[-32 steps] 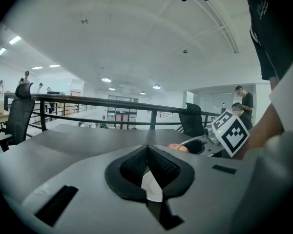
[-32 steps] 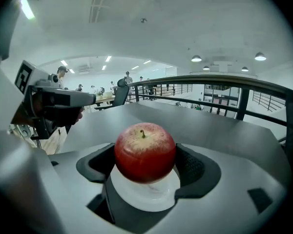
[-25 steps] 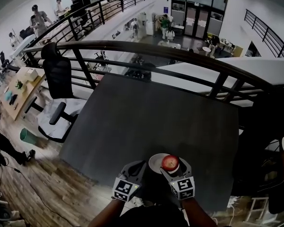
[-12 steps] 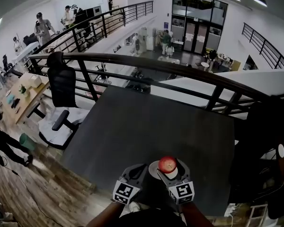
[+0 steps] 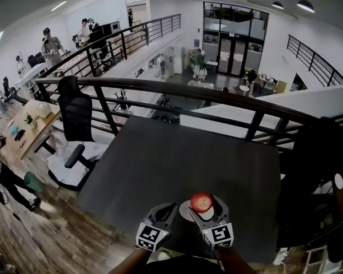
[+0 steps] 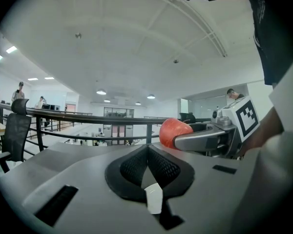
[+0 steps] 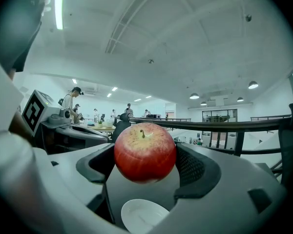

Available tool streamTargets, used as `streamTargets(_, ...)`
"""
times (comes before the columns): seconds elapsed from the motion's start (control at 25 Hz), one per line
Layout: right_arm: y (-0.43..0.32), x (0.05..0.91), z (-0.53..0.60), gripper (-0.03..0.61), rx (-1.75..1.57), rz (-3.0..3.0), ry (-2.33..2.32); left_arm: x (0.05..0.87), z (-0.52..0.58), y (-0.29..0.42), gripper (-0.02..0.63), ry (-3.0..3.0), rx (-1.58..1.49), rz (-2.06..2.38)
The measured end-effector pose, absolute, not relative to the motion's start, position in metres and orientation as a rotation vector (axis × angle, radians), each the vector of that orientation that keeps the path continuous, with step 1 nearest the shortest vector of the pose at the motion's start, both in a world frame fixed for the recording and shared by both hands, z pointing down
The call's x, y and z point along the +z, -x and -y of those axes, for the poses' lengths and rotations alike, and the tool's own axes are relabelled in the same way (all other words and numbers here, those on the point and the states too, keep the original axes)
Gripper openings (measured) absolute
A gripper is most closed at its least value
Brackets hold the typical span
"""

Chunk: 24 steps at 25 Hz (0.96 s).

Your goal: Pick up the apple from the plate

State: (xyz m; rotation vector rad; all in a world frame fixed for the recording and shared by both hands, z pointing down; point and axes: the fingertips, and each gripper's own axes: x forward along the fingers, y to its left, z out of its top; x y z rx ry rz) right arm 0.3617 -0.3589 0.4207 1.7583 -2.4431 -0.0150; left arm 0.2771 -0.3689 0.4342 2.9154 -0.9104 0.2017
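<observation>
A red apple (image 7: pixel 145 152) with a yellowish top sits clamped between the pads of my right gripper (image 7: pixel 146 156), which is shut on it. It hangs just above a small white plate (image 7: pixel 142 217). In the head view the apple (image 5: pixel 201 201) and right gripper (image 5: pixel 206 206) are near the front edge of the dark grey table (image 5: pixel 188 153), over the plate (image 5: pixel 186 211). My left gripper (image 5: pixel 164 210) is just left of it; in its own view this left gripper (image 6: pixel 147 151) is shut with nothing held. The apple (image 6: pixel 173 132) shows to its right.
A black railing (image 5: pixel 160 87) runs along the table's far side, with a drop to a lower floor behind it. A black office chair (image 5: pixel 74 119) stands off the table's left side. People stand far away at the back left.
The apple has risen a little off the plate in my shut right gripper. The left gripper stays shut beside it. The head view has tilted slightly upward.
</observation>
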Motion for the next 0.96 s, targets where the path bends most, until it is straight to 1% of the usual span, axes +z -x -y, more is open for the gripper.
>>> streamTargets(0.96,-0.369,0.419,0.344,0.387,-0.029,2.433,-1.784,0.431,0.358,-0.286,0.023,-2.941,0.196,0.897)
